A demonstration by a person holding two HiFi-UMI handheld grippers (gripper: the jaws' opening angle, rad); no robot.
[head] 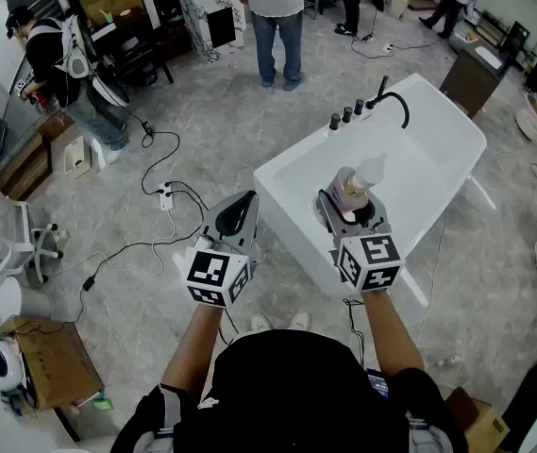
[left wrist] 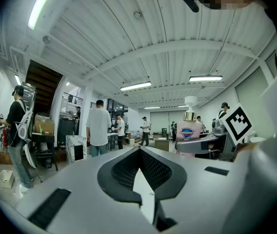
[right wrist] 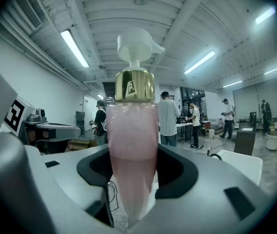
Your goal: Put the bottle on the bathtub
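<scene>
While the right gripper [head: 348,217] has its jaws spread wide but clamped on the body of the pink pump bottle [head: 358,185], the left gripper [head: 233,217] is pressed shut with nothing in it, hanging just outside the bathtub [head: 292,154] at its near corner. The bottle is upright in the air over the near end of the bathtub, not resting on anything as far as I can see. So I'd say we're mid-carry and the set-down hasn't happened yet. Next move, imo: pick a flat bit of rim, maybe the ledge by the black faucet [head: 395,97] at the far end, lower the bottle until its base sits square, then let go slowly so it doesn't tip into the bathtub.
</scene>
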